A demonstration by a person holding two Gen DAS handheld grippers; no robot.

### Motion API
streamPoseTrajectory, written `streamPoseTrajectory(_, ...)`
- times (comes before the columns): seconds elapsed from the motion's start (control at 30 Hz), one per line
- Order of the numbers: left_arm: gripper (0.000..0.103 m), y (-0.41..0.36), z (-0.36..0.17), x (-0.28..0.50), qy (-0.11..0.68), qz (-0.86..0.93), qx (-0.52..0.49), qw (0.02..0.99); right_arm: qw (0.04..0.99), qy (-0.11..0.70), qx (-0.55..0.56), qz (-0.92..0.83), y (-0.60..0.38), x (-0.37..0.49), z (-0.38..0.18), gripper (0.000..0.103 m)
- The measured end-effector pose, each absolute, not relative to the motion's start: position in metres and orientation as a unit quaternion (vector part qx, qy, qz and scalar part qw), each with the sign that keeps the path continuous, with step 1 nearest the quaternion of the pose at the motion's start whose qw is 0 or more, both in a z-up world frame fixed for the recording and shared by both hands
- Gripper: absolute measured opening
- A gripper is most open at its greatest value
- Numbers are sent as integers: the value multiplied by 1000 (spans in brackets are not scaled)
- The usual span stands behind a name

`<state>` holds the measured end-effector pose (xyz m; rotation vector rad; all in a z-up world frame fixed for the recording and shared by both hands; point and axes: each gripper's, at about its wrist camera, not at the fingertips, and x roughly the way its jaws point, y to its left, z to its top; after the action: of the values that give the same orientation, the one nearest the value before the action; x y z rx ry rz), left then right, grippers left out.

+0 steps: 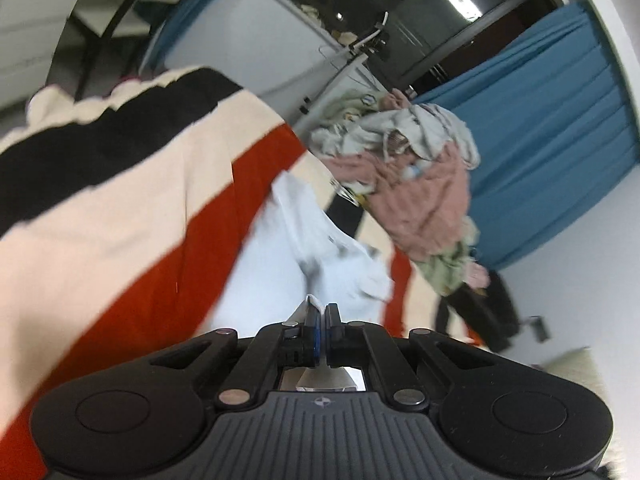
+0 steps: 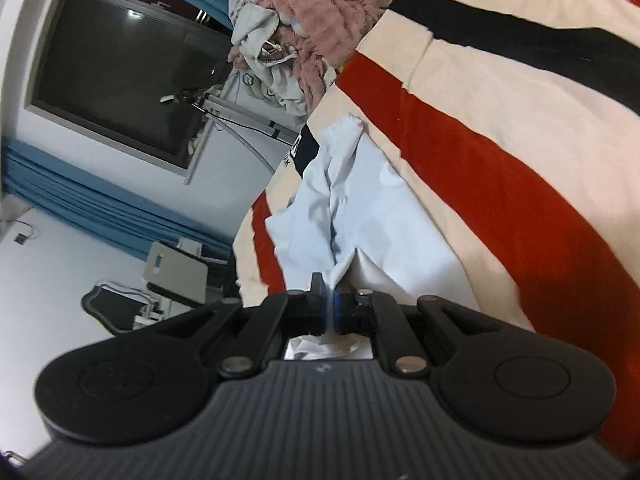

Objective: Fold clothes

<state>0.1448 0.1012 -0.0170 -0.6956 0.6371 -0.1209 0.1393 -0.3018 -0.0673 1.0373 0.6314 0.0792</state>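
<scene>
Both the left gripper [image 1: 322,312] and right gripper [image 2: 329,290] are clamped on edges of the pale blue cotton garment [image 2: 360,208], which trails ahead over the striped red, cream and black blanket [image 2: 500,128]. Uneven pulling could slip a thin edge free.

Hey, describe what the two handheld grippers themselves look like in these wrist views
Both match. The left gripper and right gripper have matte black bodies with a ribbed dark grey centre panel bearing a small round emblem, a round black disc on each side, black linkage arms with silver pivot pins, and blue pads inside the narrow black fingers. No cables, hands or sleeves show.
</scene>
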Motion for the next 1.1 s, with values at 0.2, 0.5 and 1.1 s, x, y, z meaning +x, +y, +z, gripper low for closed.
streamPoseTrajectory(0.2,2,84,-60,194,281,-77,-246,924,881,276,379,63,-287,198,-92,7)
streamPoseTrajectory(0.5,2,65,-128,243,313,-66,-162,933,920,295,253,57,-268,259,-137,7)
streamPoseTrajectory(1.1,81,69,-44,142,228,-105,-81,965,958,212,184,65,-245,161,-64,87)
